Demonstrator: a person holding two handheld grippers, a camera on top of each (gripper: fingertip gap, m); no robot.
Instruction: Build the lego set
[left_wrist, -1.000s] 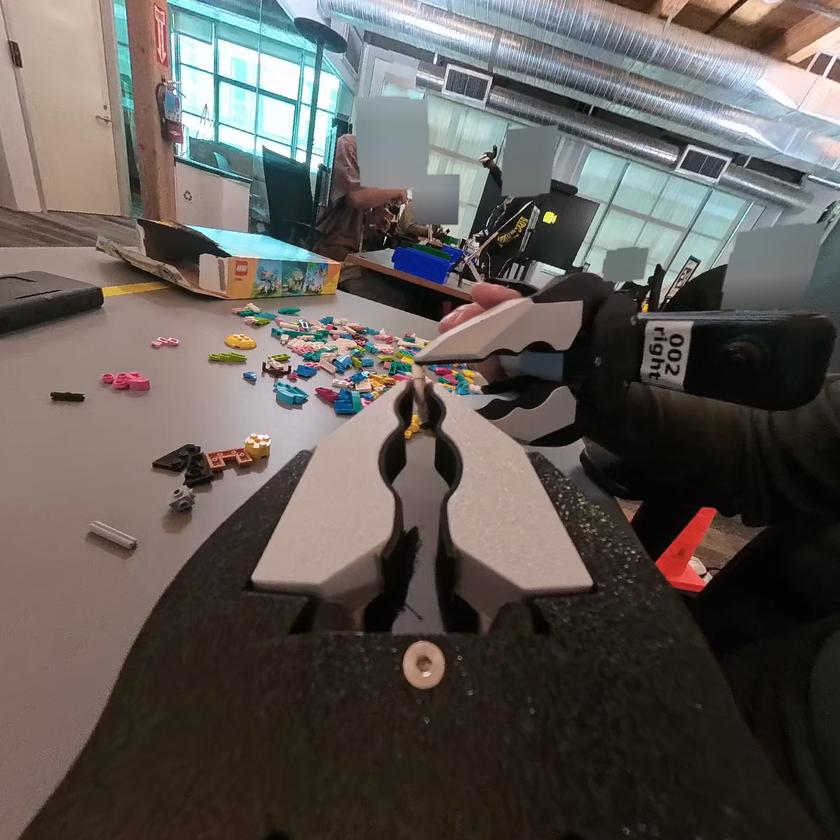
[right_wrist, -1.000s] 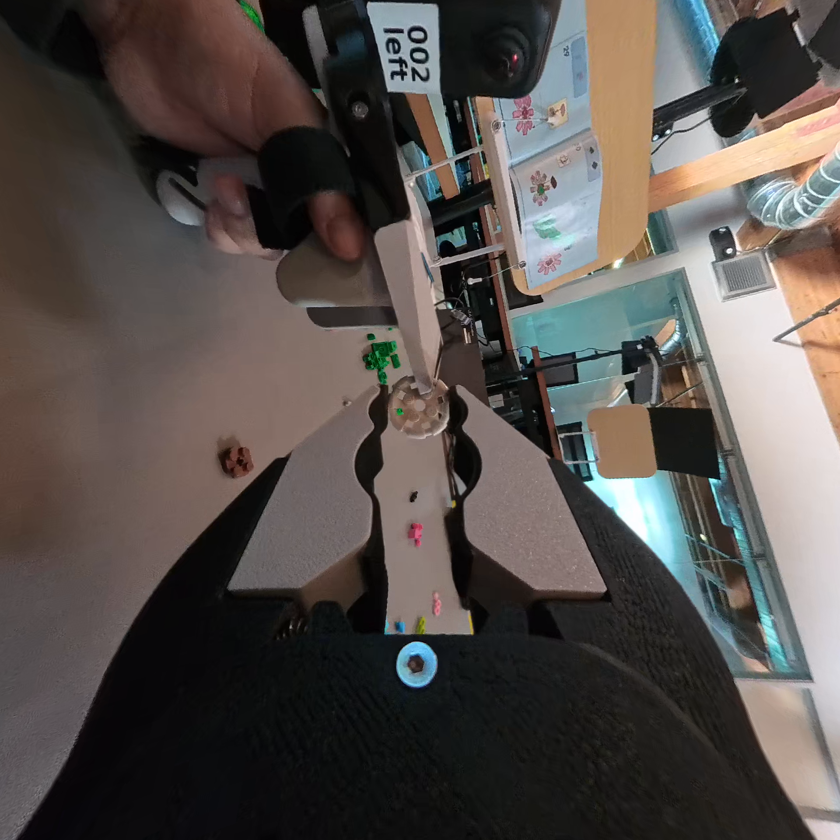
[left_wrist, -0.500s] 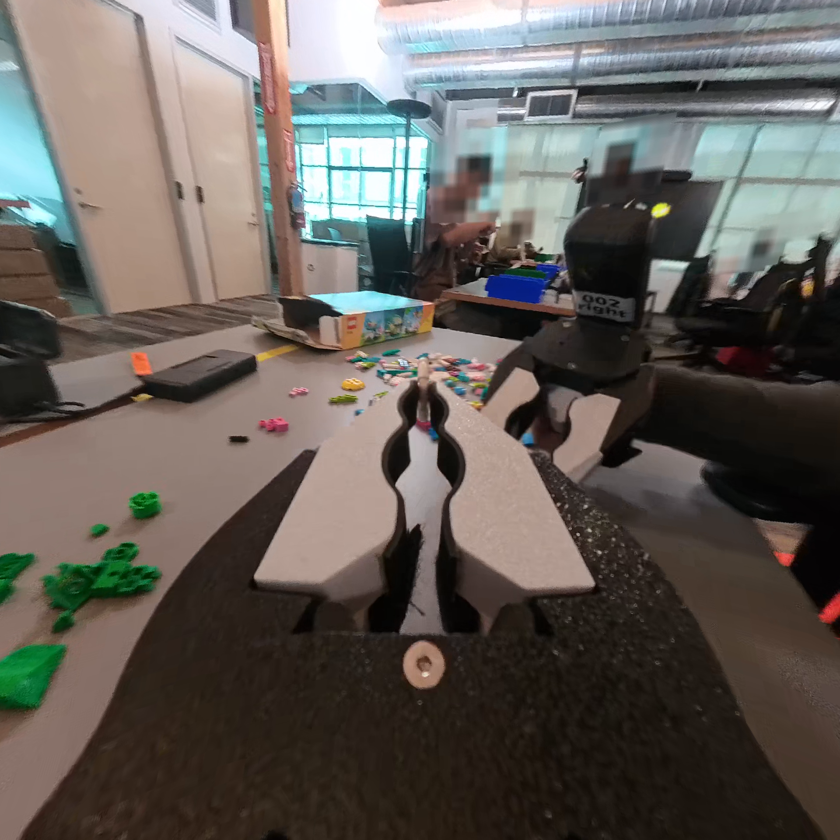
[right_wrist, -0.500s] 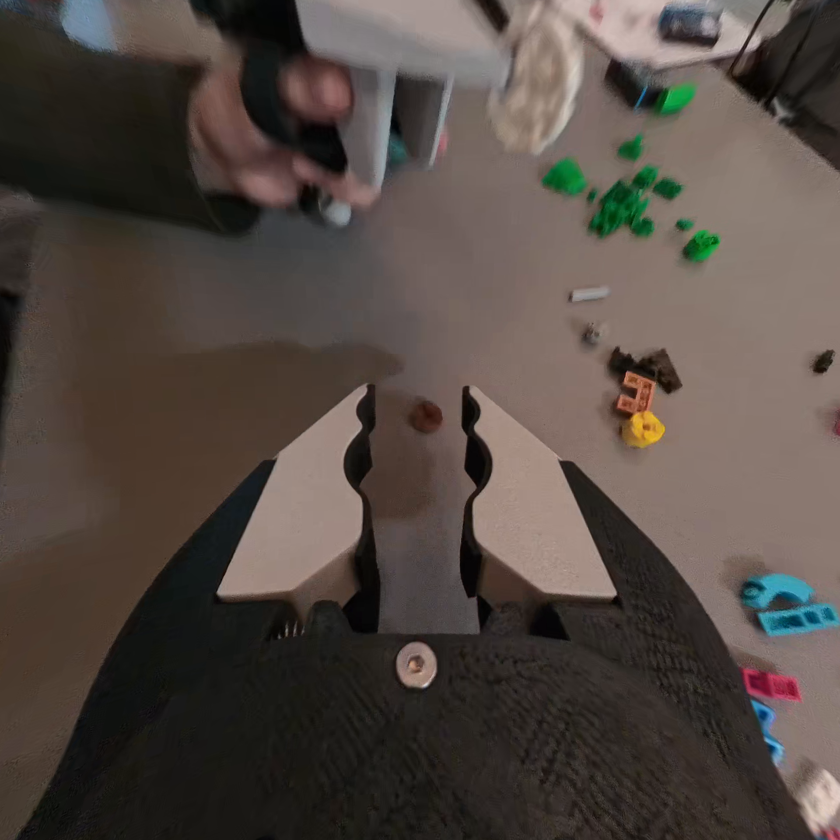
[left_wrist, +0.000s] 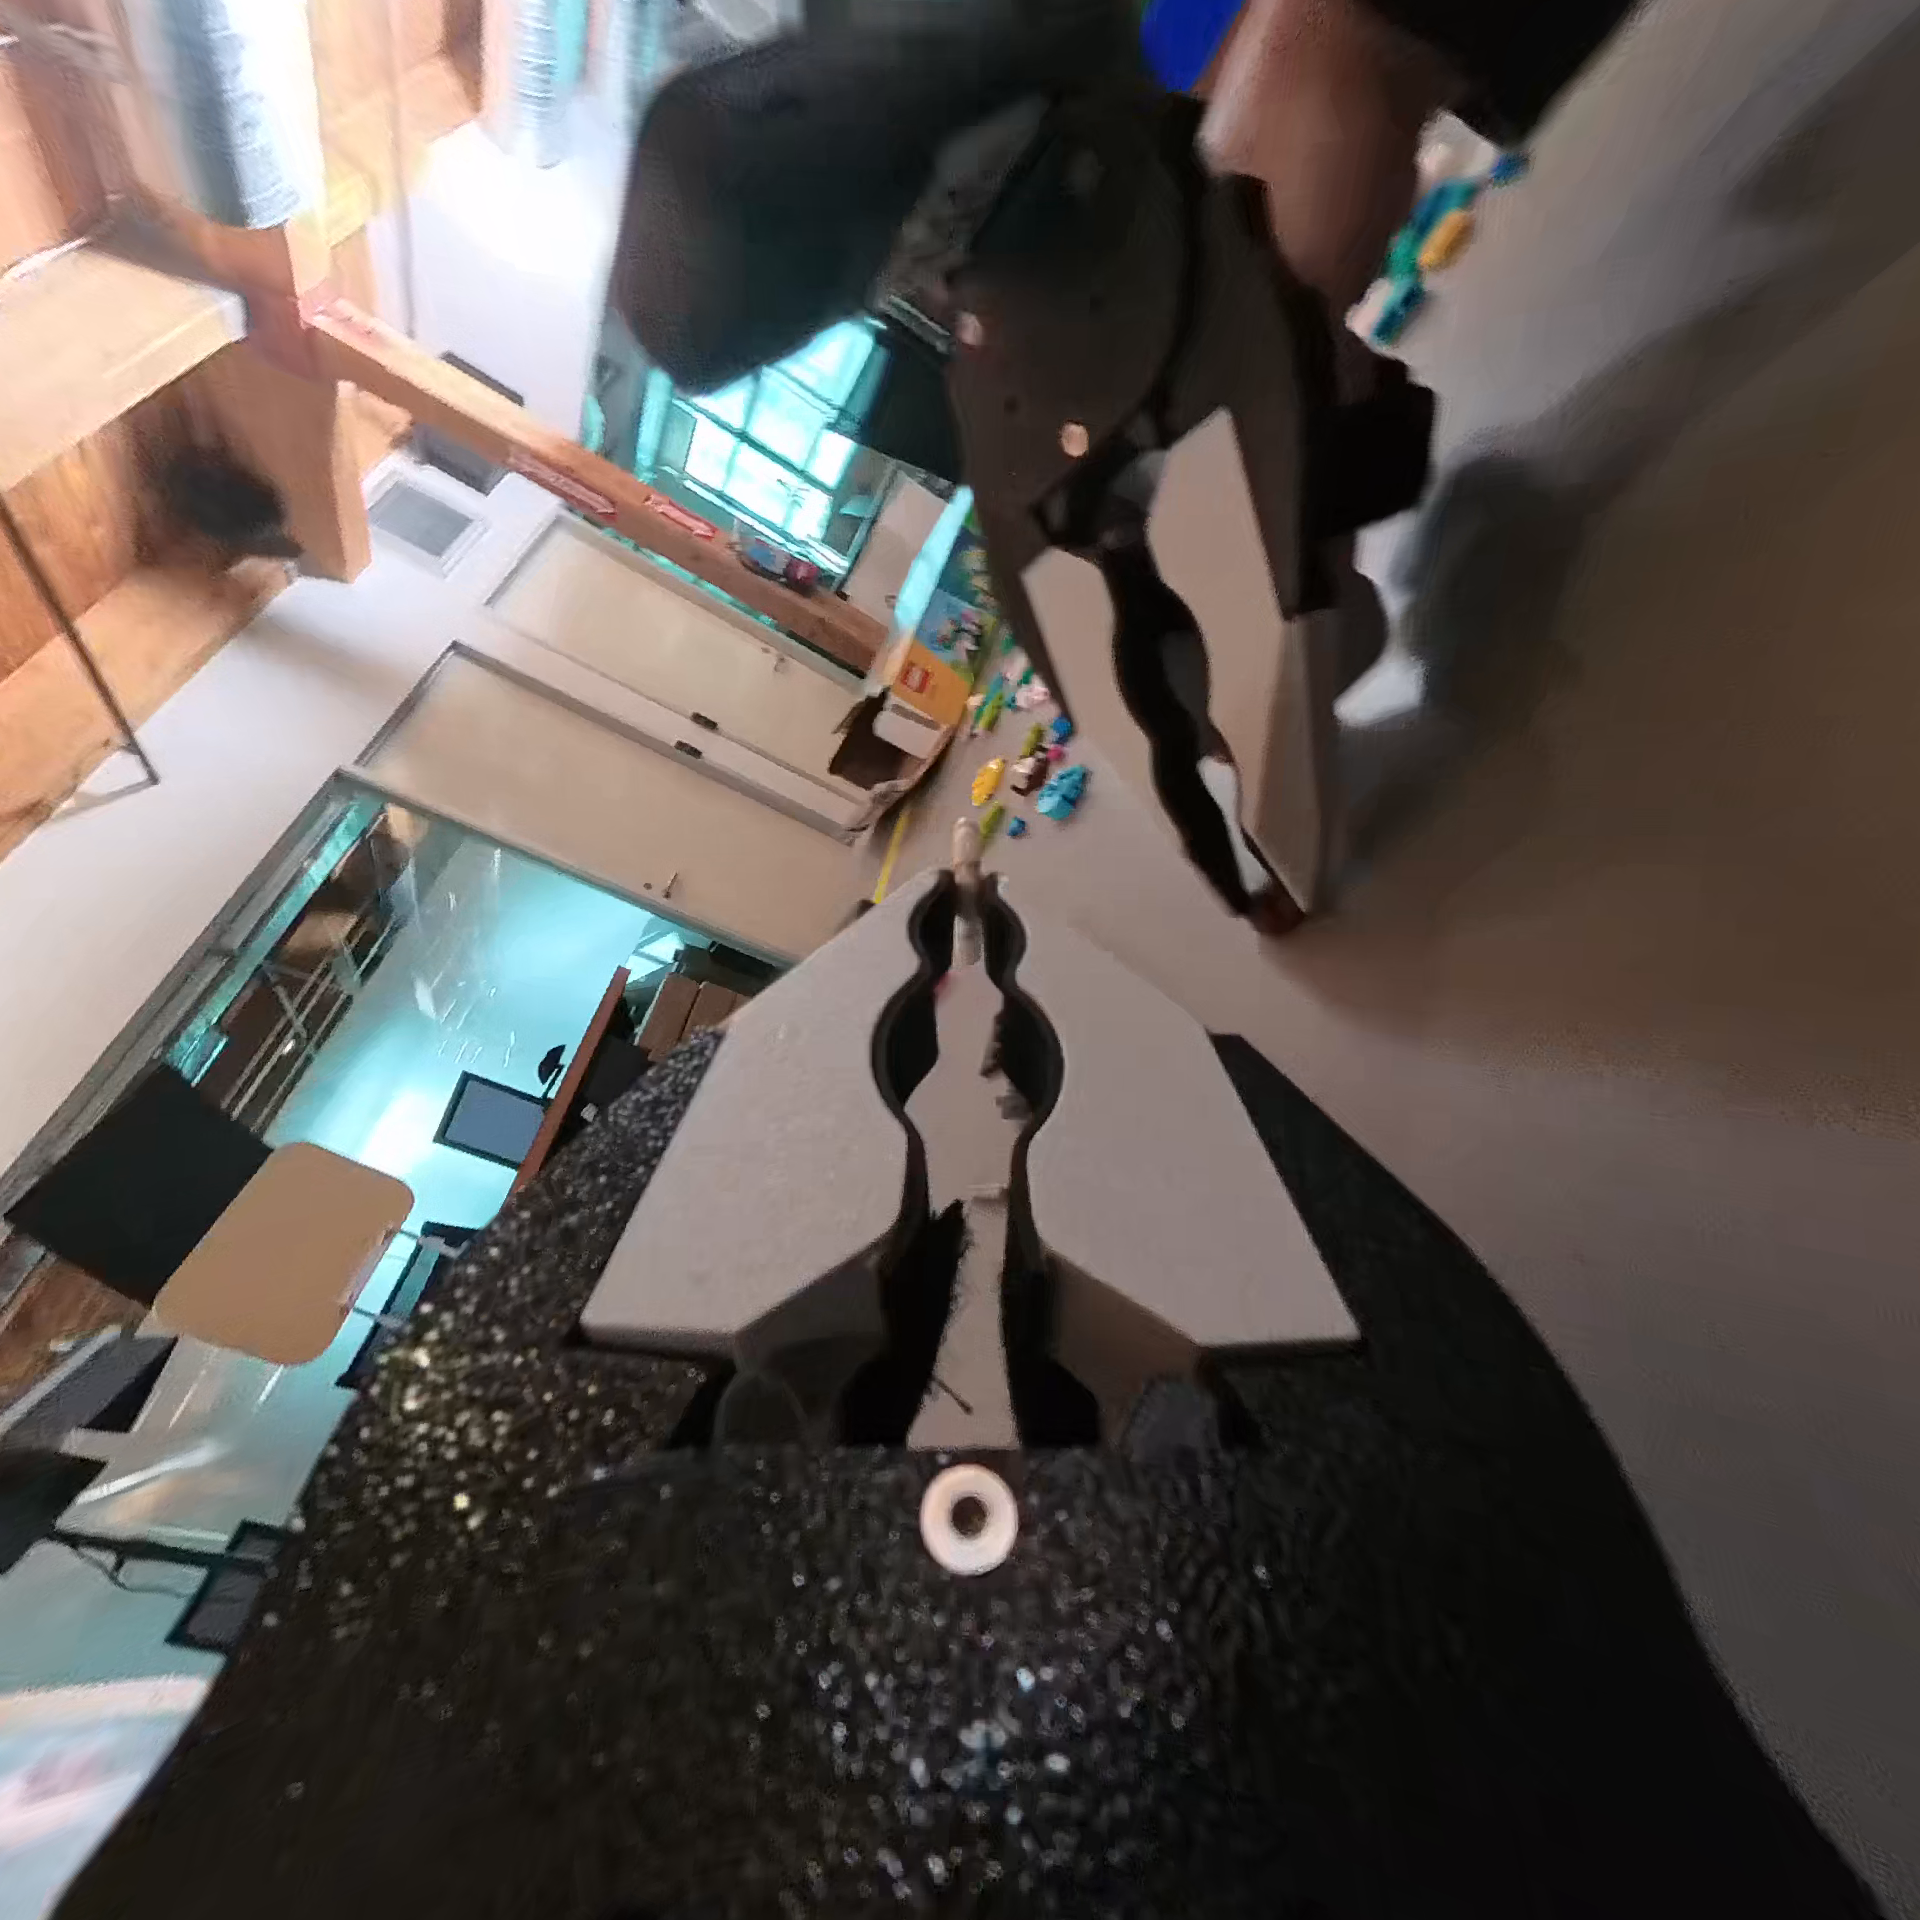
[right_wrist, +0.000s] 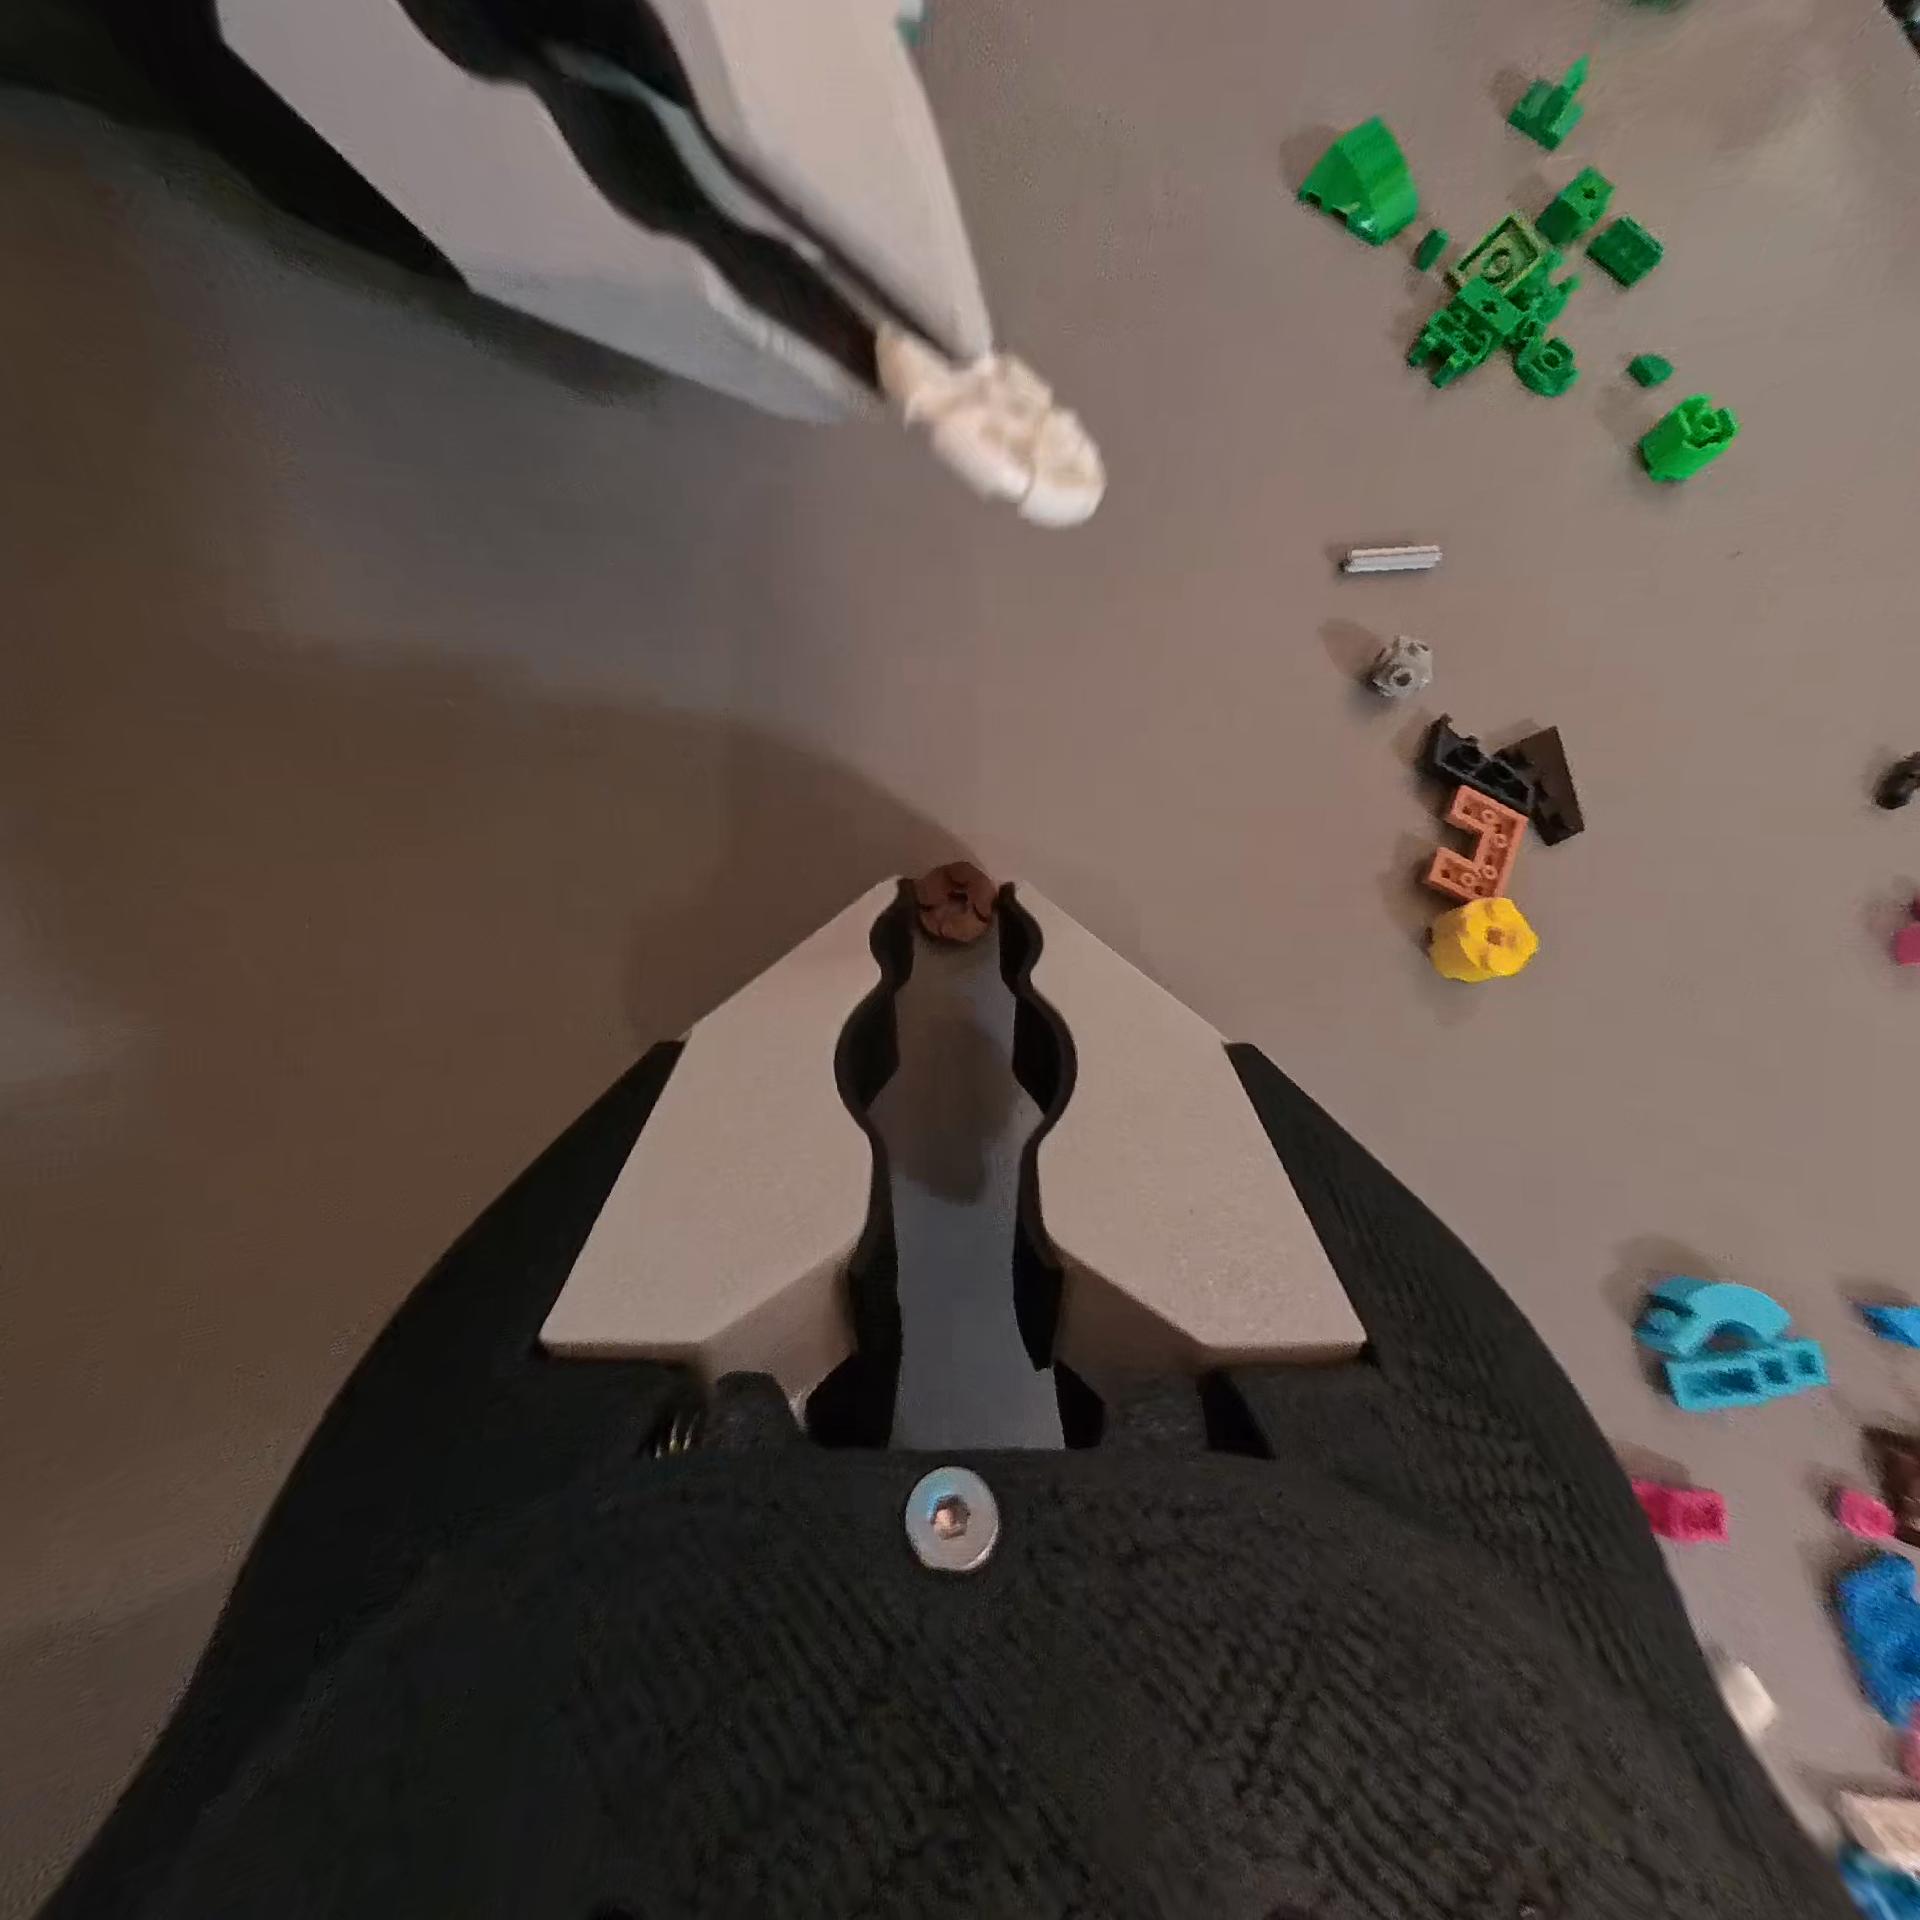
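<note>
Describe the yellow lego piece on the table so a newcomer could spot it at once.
In the right wrist view, start at the green lego pile at the upper right of the grey table and go down past the small grey stud piece to the dark bricks. Just below them, touching an orange L-shaped plate, sits the yellow piece: chunky, rounded, the only yellow one there.

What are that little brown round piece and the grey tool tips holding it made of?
The brown round piece looks like moulded plastic, semi-glossy, with crisp studs on top. The right tool pinching it has pale grey fingers with a matte, grainy surface, probably printed plastic. Its black body looks similarly rough, though the material is uncertain.
</note>
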